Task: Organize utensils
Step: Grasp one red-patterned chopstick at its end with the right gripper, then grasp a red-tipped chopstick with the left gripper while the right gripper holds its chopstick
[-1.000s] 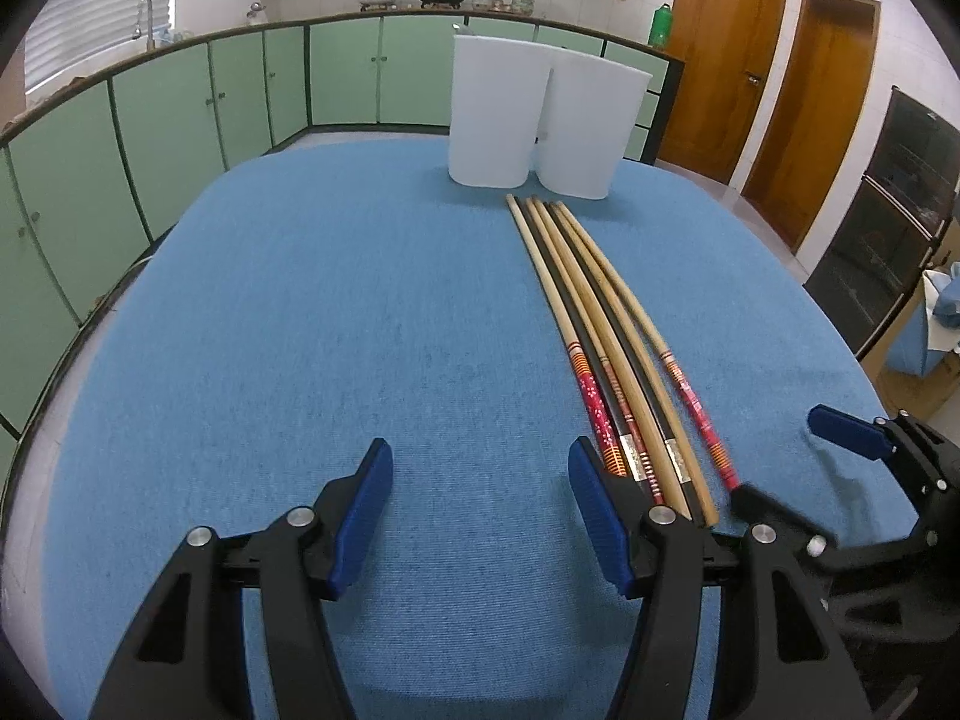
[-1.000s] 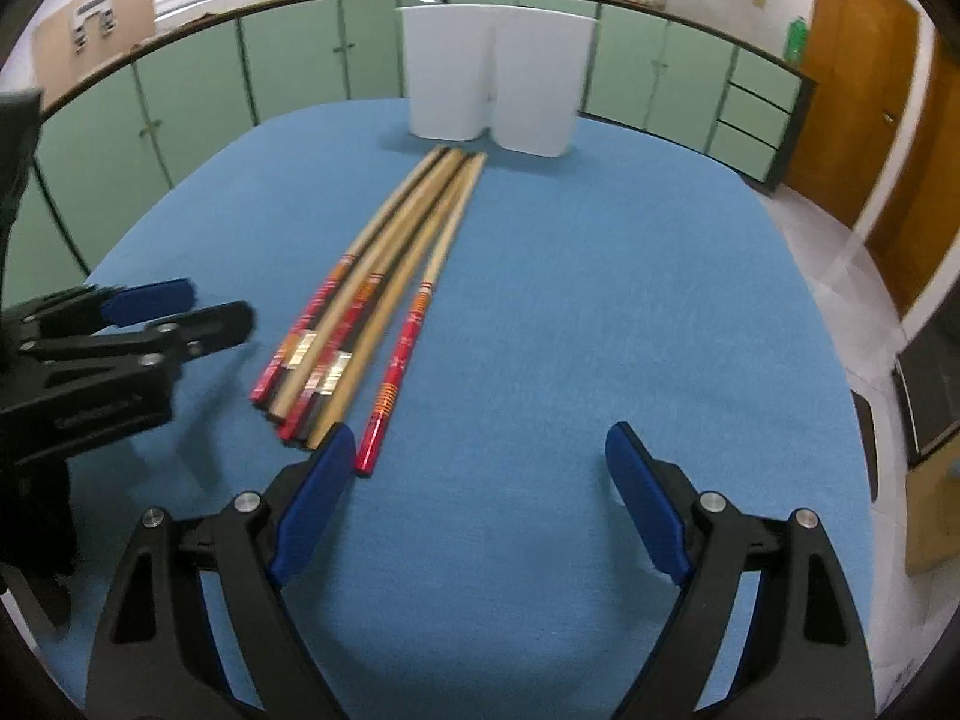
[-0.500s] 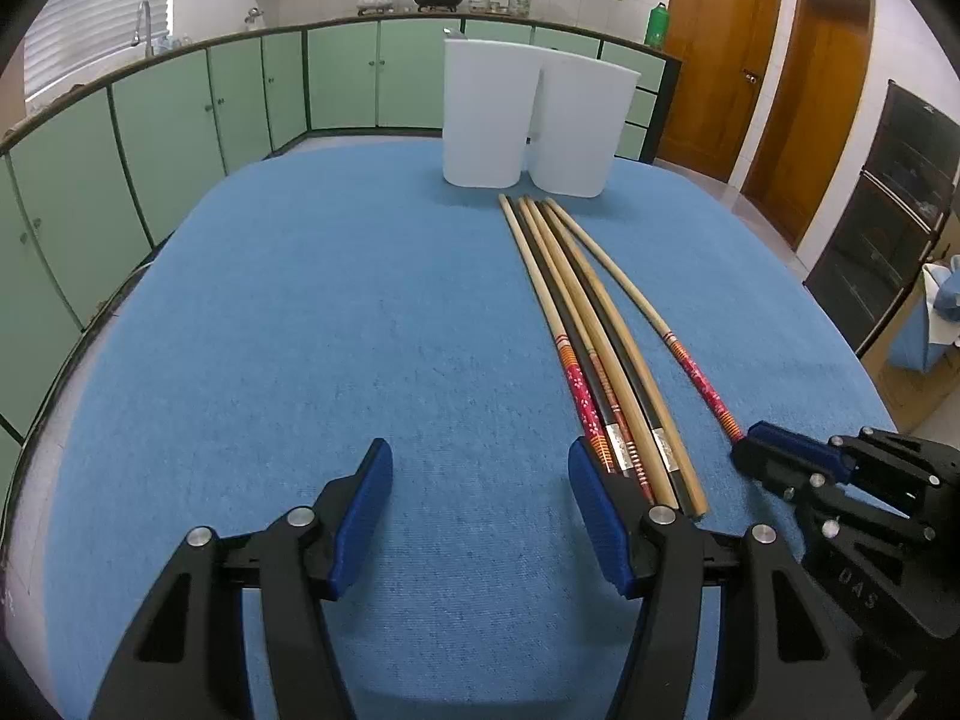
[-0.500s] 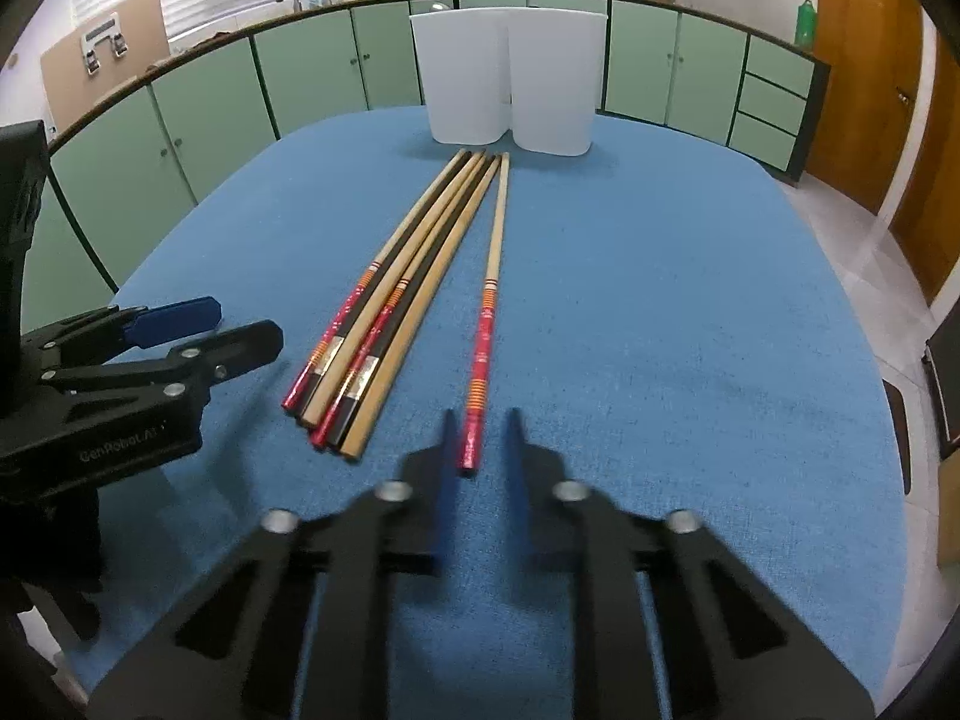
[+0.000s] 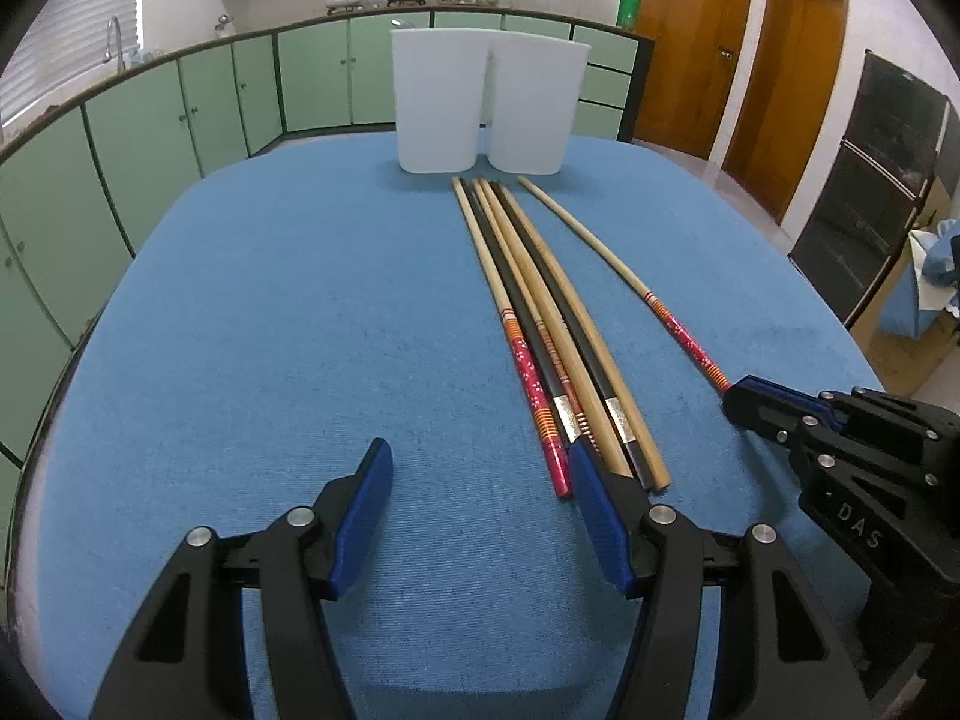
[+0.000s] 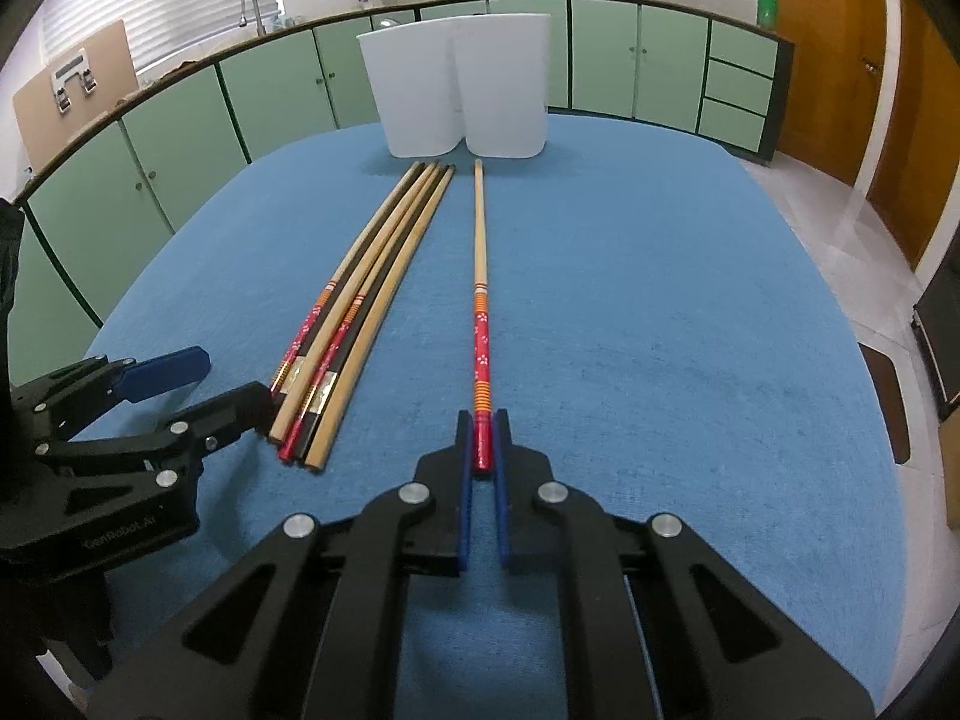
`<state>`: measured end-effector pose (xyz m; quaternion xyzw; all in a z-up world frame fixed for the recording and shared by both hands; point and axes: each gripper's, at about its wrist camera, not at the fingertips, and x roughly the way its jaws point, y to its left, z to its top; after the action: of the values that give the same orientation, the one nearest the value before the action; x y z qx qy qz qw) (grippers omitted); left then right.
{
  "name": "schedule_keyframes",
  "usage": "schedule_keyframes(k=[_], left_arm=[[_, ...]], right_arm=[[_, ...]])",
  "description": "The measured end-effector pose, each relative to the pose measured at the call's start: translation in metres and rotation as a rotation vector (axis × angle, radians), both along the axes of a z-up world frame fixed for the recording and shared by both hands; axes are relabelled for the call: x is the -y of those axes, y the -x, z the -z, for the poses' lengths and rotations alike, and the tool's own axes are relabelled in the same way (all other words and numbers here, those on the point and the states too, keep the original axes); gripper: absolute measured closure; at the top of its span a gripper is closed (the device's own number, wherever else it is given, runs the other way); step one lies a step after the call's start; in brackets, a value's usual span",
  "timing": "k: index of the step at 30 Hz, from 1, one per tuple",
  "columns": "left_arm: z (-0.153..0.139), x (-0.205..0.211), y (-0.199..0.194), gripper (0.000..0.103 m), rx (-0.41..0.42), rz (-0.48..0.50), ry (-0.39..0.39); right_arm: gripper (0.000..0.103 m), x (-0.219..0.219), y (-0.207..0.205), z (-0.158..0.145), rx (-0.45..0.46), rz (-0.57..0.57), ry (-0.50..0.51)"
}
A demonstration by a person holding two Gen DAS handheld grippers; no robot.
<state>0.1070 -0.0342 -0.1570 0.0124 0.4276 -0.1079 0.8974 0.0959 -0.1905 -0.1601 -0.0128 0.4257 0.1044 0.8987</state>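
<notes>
At table's far edge, two white bins [image 6: 456,90] – contents hidden. Chopstick [image 6: 480,276] on cloth [image 6: 660,300], tip toward bins; right gripper [image 6: 482,450] clamps its red end. Left gripper [image 5: 480,498] half open, empty, beside bundle [image 5: 540,312].

Matt blue cloth [image 5: 270,330] under smooth lacquered wooden chopsticks [image 5: 540,312]; two matt white plastic bins [image 5: 438,102].

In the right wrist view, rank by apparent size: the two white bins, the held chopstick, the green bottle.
1-2. White bins: look alike, unranked.
3. Red-handled chopstick, held in the right gripper: longer but thin.
4. Green bottle: smallest, though farthest away.
</notes>
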Motion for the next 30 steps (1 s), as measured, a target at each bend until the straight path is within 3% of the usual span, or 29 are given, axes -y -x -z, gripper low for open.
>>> schedule_keyframes(k=[8,14,30], left_arm=[[-0.001,-0.006,0.000,0.042,0.008,-0.056,-0.015],[-0.006,-0.004,0.009,0.043,0.040,-0.002,0.012],[0.003,0.001,0.001,0.042,-0.002,-0.041,-0.069]], right_arm=[[0.098,0.002,-0.001,0.002,-0.010,0.013,0.004],[0.097,0.003,-0.002,0.003,-0.016,0.014,-0.002],[0.096,0.003,-0.004,0.005,-0.024,0.014,0.000]])
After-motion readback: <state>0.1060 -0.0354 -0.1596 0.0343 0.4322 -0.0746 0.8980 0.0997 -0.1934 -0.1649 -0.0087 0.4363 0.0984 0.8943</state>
